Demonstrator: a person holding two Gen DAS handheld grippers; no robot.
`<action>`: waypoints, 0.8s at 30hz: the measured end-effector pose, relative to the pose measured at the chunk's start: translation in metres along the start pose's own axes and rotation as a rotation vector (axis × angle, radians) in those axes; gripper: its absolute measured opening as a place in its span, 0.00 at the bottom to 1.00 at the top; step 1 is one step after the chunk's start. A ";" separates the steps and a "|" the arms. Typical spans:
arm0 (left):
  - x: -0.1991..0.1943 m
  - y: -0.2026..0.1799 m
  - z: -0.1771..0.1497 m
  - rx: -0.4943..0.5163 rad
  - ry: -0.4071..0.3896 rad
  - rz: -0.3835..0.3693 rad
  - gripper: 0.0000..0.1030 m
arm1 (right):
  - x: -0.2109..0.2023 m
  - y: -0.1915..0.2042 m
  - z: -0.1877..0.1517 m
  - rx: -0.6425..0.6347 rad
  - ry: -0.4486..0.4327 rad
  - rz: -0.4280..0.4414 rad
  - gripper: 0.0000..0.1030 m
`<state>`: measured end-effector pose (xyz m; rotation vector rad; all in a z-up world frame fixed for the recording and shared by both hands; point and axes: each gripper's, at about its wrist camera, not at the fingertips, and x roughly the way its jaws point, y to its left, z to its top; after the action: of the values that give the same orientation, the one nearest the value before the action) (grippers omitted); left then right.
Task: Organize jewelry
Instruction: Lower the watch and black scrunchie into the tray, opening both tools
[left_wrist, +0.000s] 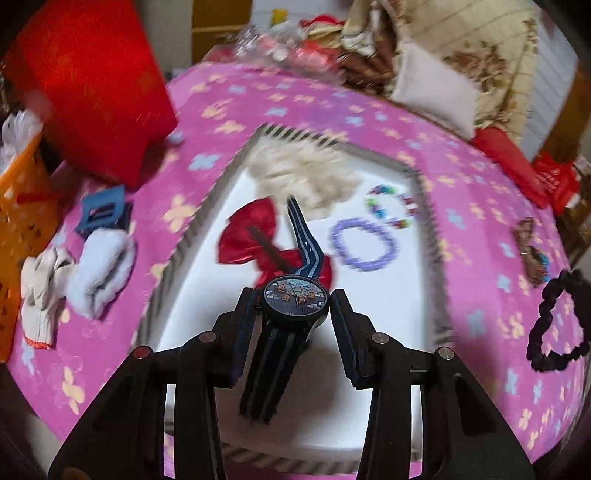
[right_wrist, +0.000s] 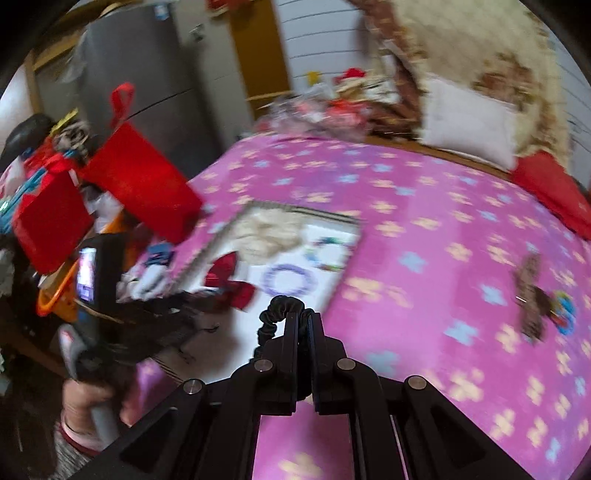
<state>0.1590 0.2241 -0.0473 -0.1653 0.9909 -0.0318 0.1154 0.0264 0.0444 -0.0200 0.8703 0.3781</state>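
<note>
1. Because both fisheye views are motion-blurred, fine detail on the pink floral cloth (left_wrist: 461, 206) cannot be resolved, and the clutter at 12 o'clock is unreadable.
2. Left gripper (left_wrist: 295, 306): fingers stand apart, one on each side of the wristwatch (left_wrist: 297, 297). The left finger looks to touch the case; the right finger shows a narrow gap. Whether the watch is gripped or only bracketed cannot be told.
3. Watch position: its dial sits between the fingertips over the white tray (left_wrist: 388, 288). One strap runs toward 12 o'clock across the red bow (left_wrist: 251, 232); the other strap hangs toward 6 o'clock, partly hidden by the fingers.
4. Tray contents: purple bead bracelet (left_wrist: 364, 245) at 1 o'clock of the watch, multicoloured bead bracelet (left_wrist: 391, 206) beyond it, and a cream fluffy item (left_wrist: 306, 177) at 12 o'clock. The near tray edge is cut off by the gripper body.
5. Right gripper (right_wrist: 303, 317): fingers are closed together on a black scrunchie (right_wrist: 282, 304), which loops out at 11 o'clock; most of it is hidden behind the fingers.
6. Surroundings, left wrist view: blue hair claw (left_wrist: 101, 212) and white gloves (left_wrist: 42, 291) at 9 o'clock, red bag (left_wrist: 92, 85) at 10 o'clock, a second black scrunchie (left_wrist: 557, 321) at 3 o'clock.
7. A brown hair clip (right_wrist: 530, 295) lies at 3 o'clock in the right wrist view.
</note>
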 end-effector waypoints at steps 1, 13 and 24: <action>0.007 0.006 0.001 -0.018 0.025 0.008 0.39 | 0.011 0.009 0.004 -0.013 0.012 0.005 0.05; 0.050 0.029 0.021 -0.125 0.117 -0.031 0.39 | 0.146 0.031 0.004 -0.037 0.221 -0.041 0.05; 0.050 0.033 0.044 -0.200 0.089 -0.167 0.40 | 0.189 0.012 0.016 0.022 0.257 -0.088 0.05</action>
<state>0.2214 0.2574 -0.0701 -0.4332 1.0667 -0.0938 0.2333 0.0998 -0.0855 -0.0879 1.1239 0.2874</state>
